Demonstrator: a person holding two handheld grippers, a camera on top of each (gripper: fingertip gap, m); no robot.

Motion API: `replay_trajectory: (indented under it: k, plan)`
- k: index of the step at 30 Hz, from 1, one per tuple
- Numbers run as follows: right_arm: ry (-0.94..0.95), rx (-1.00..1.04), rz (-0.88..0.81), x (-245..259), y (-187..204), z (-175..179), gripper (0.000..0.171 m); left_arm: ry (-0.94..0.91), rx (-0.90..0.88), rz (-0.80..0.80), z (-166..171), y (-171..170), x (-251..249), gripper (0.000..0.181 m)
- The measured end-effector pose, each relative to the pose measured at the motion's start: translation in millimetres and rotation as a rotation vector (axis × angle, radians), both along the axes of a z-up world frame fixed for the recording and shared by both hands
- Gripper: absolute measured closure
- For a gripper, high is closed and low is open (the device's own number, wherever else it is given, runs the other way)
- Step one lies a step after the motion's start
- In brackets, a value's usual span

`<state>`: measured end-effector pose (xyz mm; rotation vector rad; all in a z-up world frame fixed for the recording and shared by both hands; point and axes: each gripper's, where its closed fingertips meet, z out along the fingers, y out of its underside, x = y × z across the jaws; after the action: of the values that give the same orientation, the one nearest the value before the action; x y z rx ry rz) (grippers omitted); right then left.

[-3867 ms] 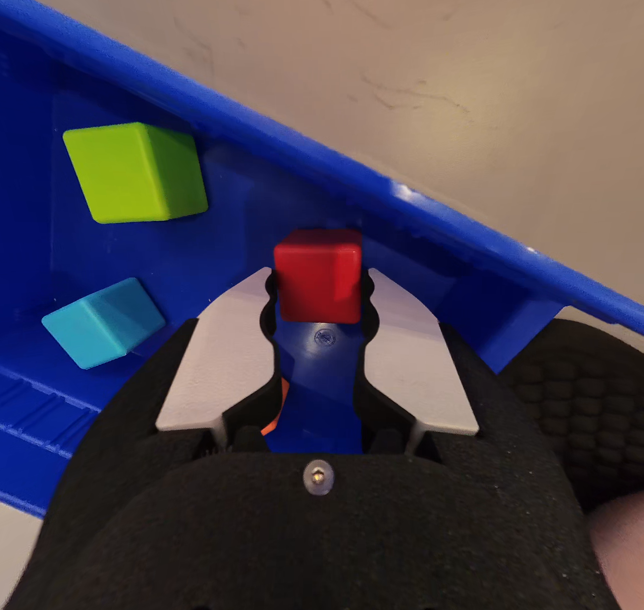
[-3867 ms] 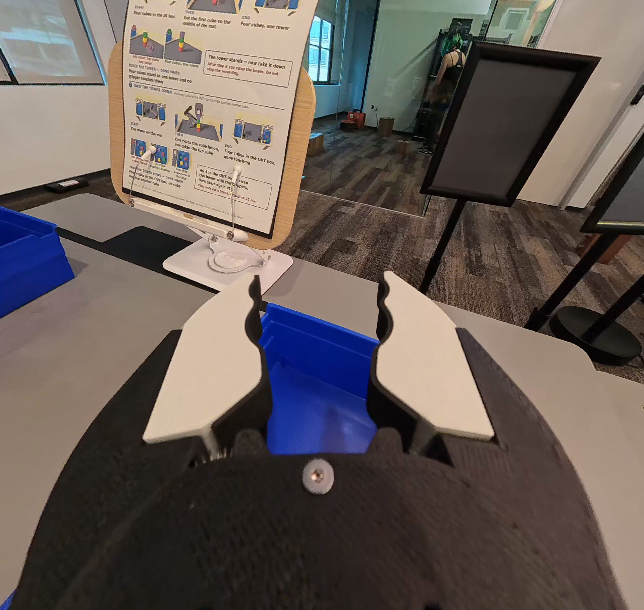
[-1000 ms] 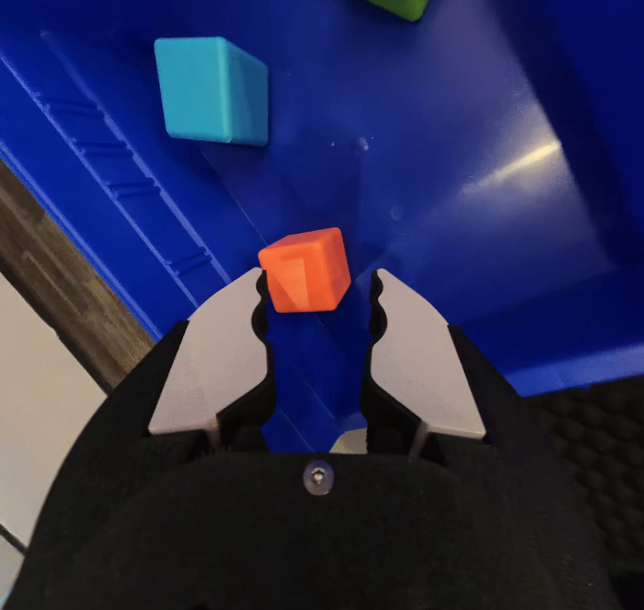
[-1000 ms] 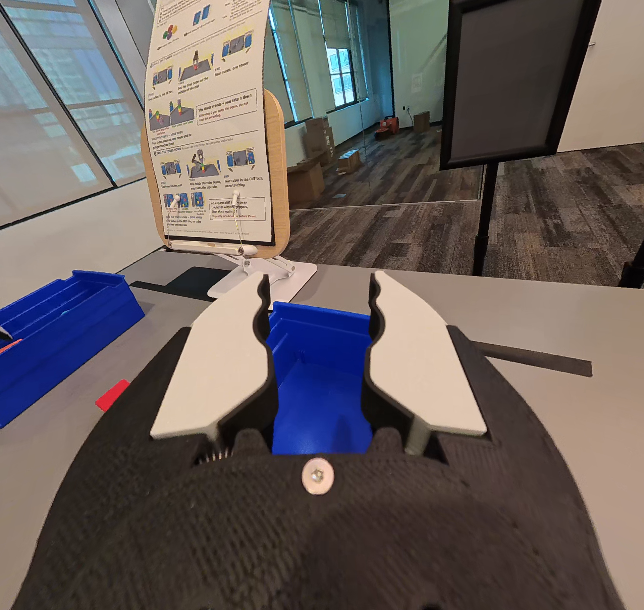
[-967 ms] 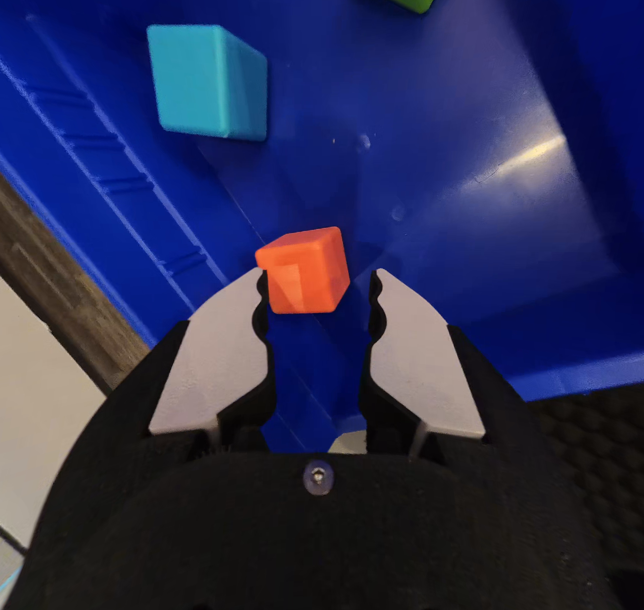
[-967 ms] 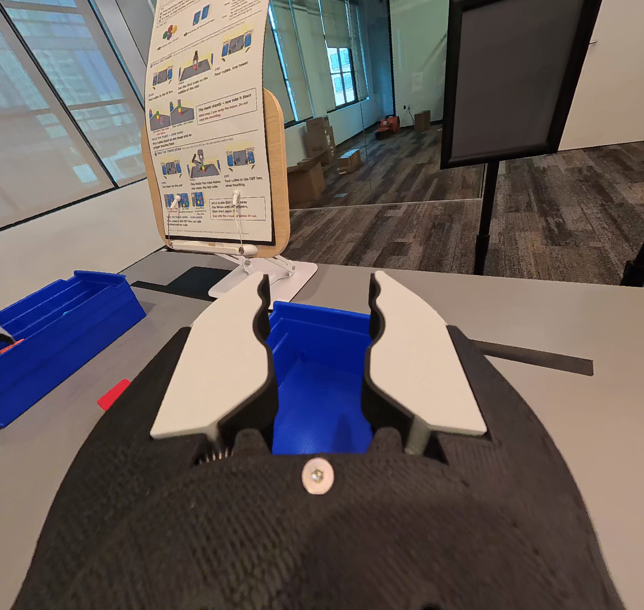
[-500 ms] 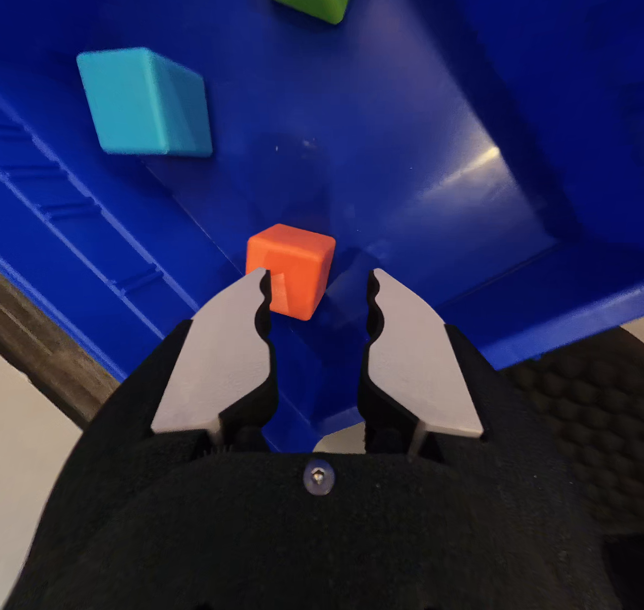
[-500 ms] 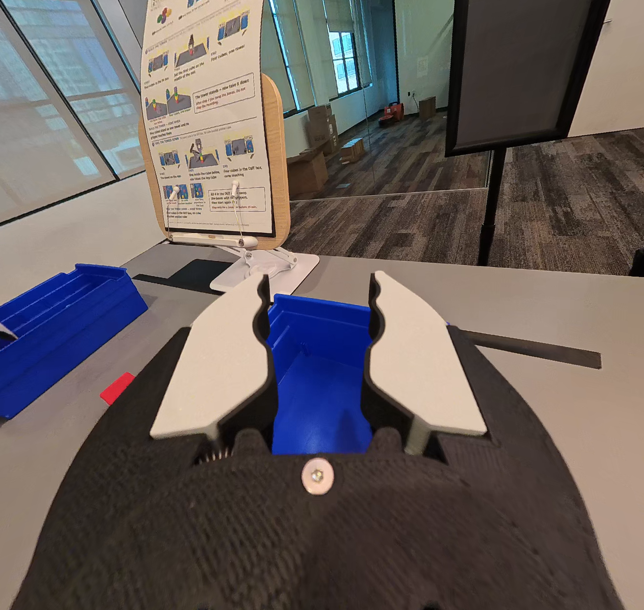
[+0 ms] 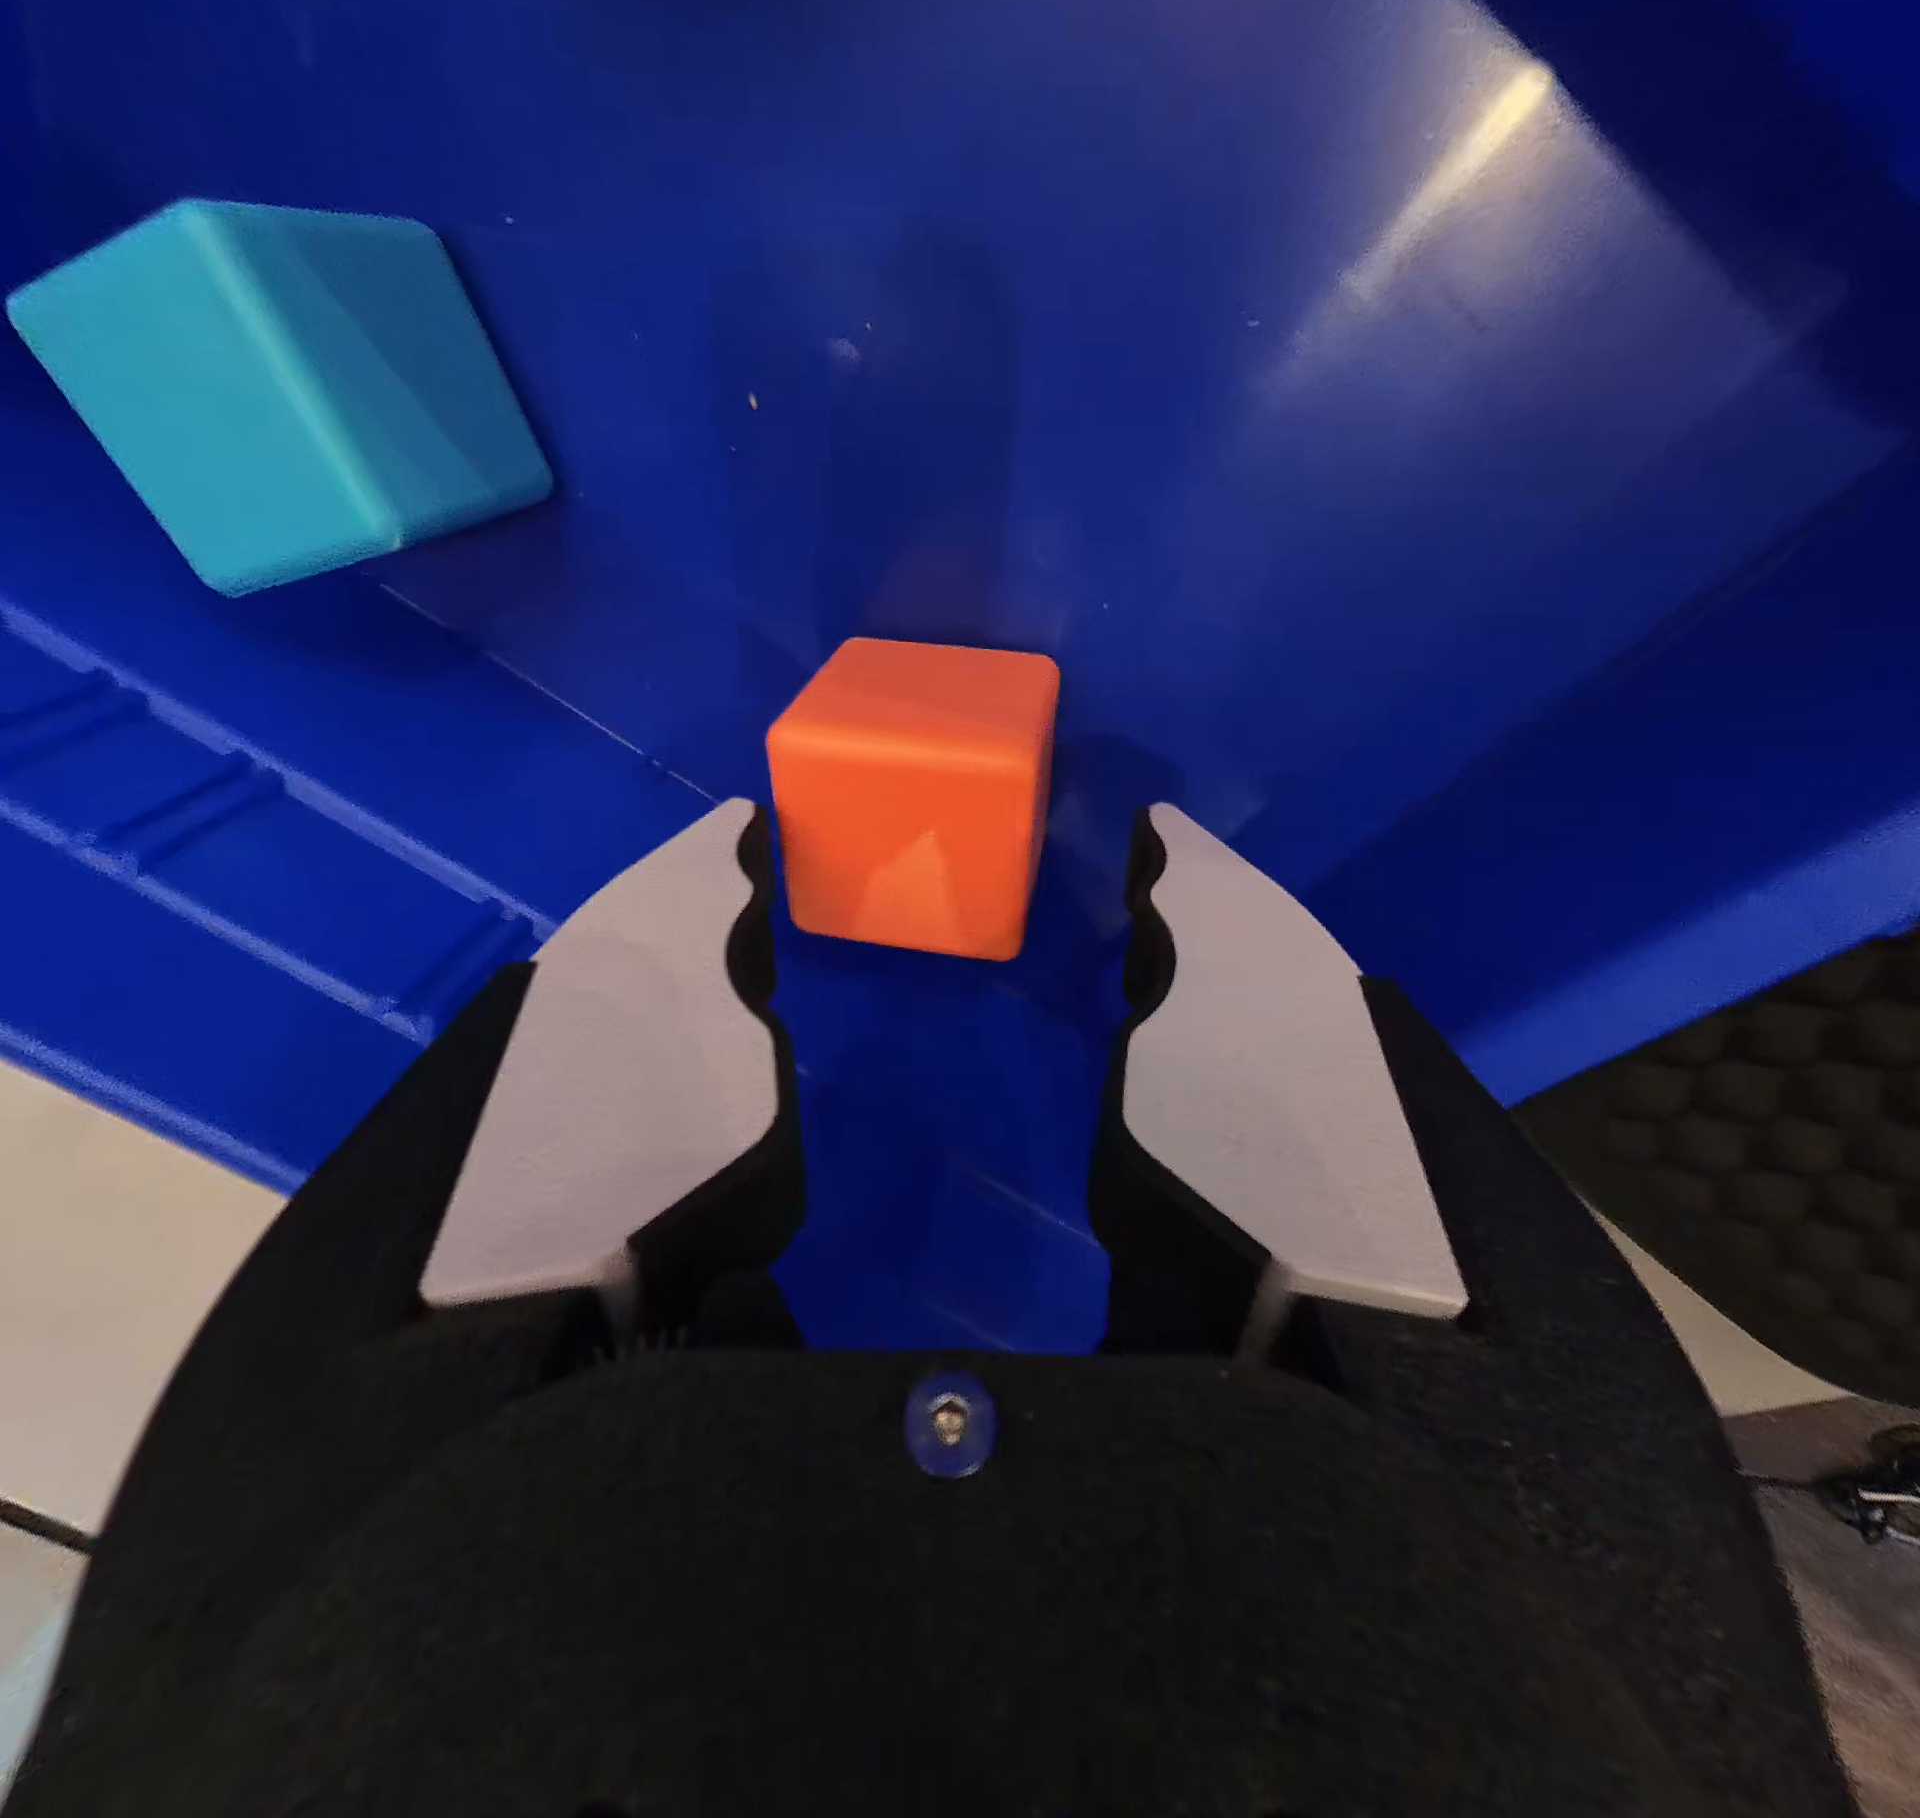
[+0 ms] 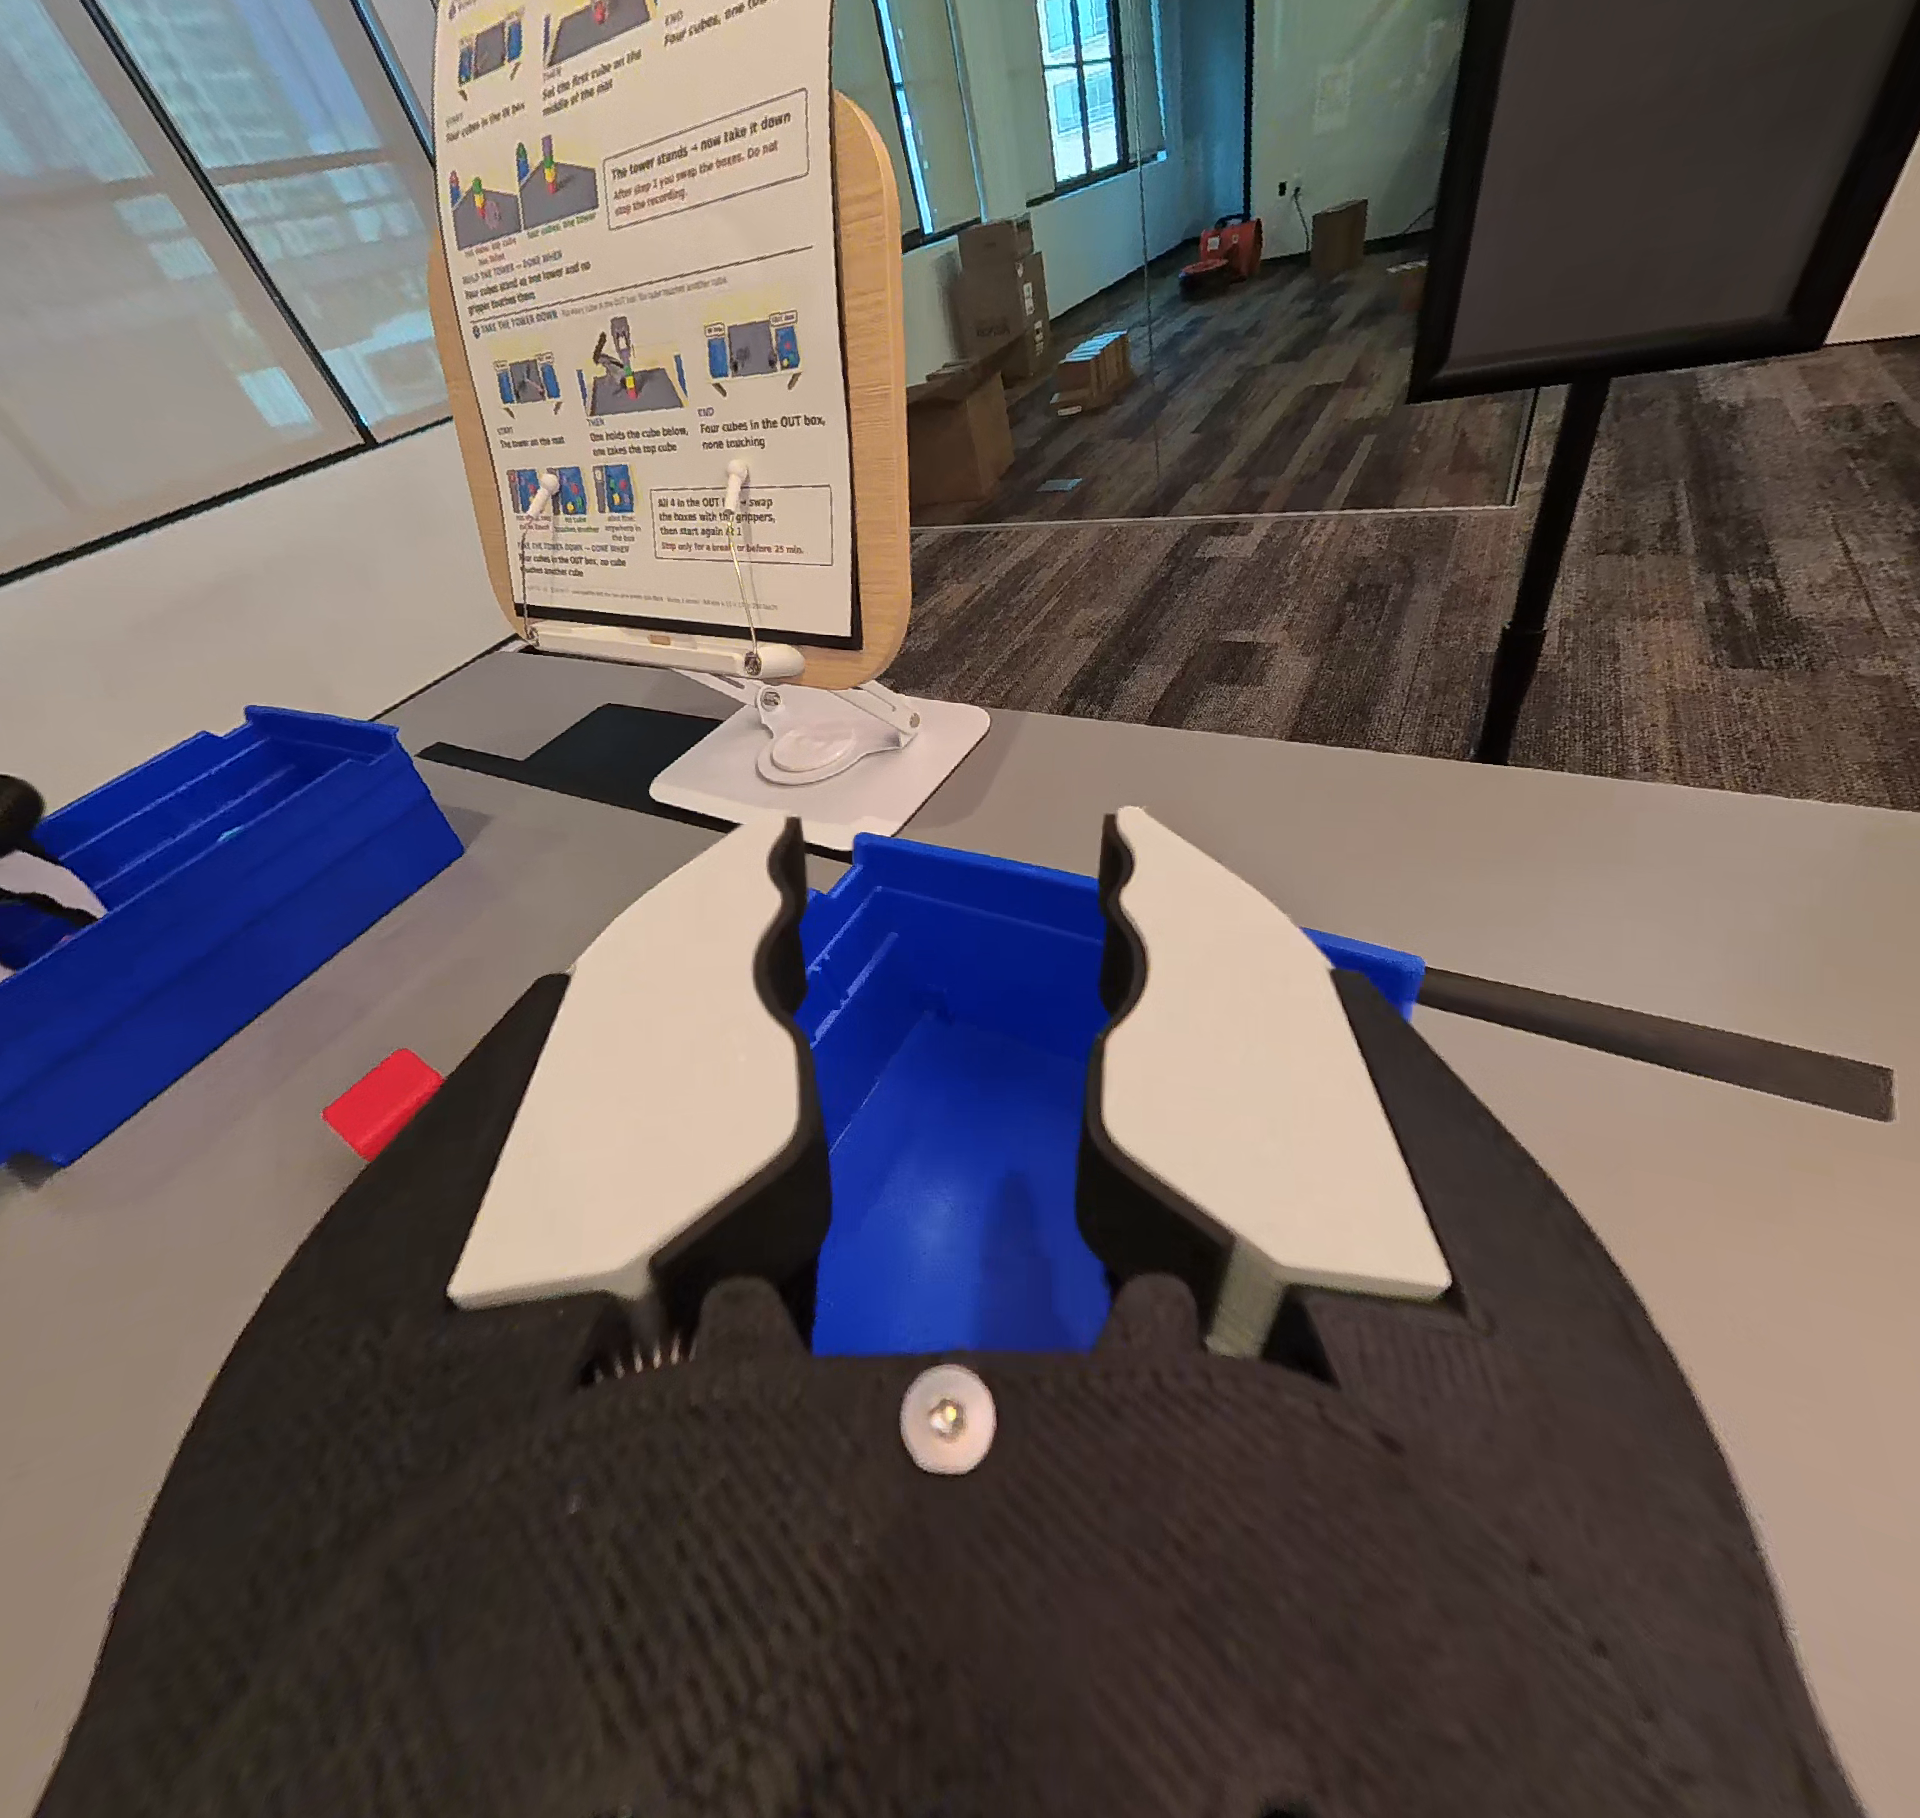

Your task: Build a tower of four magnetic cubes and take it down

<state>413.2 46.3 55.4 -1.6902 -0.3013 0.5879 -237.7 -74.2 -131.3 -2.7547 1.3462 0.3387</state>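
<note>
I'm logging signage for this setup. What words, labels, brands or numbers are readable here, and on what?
Instruction sheet on the wooden stand: printed headings, captions and picture panels; I don't quote its wording.
Orange cube, teal cube, red cube, blue bin: no writing visible.
Black framed board: blank.

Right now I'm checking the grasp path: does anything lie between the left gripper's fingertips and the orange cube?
No. In the left wrist view the orange cube sits at the open left gripper, with only bare blue bin floor around it.
</note>
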Motion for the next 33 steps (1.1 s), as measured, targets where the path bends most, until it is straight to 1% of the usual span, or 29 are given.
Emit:
replay_trajectory:
  k: [3, 4, 7, 9, 12, 15, 18, 19, 21, 23, 26, 29, 33]
  plan:
    - [-0.004, -0.007, 0.016, -5.2, 1.7, -2.2, 0.116, 0.019, -0.007, 0.003, -5.5, 4.1, -2.7, 0.125]
    - [-0.01, -0.011, 0.017, -6.2, 2.3, -3.5, 0.116, 0.029, 0.0, 0.0, -6.1, 5.7, -3.9, 0.13]
    - [-0.018, -0.021, 0.019, -6.1, 3.4, -6.5, 0.116, 0.005, -0.012, 0.008, -5.0, 4.5, -1.5, 0.132]
    - [-0.011, -0.021, 0.013, -3.7, 3.9, -7.0, 0.117, -0.025, -0.021, 0.006, 2.8, 2.6, 2.2, 0.132]
    - [-0.003, -0.027, 0.002, 1.0, 5.0, -8.6, 0.117, -0.058, 0.055, -0.017, 36.8, 10.1, 8.1, 0.132]
    - [-0.008, -0.032, -0.013, 5.8, 5.8, -9.7, 0.117, -0.091, 0.196, -0.063, 94.1, 23.3, 30.6, 0.132]
    - [-0.005, -0.028, -0.017, 6.9, 5.4, -7.9, 0.117, -0.191, 0.297, -0.197, 145.9, 26.9, 94.9, 0.132]
    - [-0.002, -0.024, -0.015, 6.4, 4.8, -6.7, 0.117, -0.208, 0.309, -0.253, 156.4, 24.9, 119.5, 0.132]
    - [0.0, -0.019, -0.009, 4.6, 3.7, -5.4, 0.117, -0.207, 0.309, -0.394, 166.3, 18.7, 167.4, 0.132]
    - [-0.005, -0.02, -0.005, 3.2, 3.4, -5.9, 0.117, -0.215, 0.284, -0.51, 165.0, 12.1, 212.9, 0.132]
    - [0.001, -0.021, 0.003, 1.6, 3.6, -6.2, 0.117, -0.215, 0.24, -0.616, 149.4, 10.4, 265.3, 0.132]
    - [0.013, -0.021, 0.015, -0.1, 3.6, -6.1, 0.117, -0.181, 0.177, -0.654, 121.3, 16.7, 295.2, 0.132]
    - [0.013, -0.018, 0.019, 0.2, 3.1, -5.7, 0.117, -0.118, 0.098, -0.672, 81.3, 26.1, 317.0, 0.132]
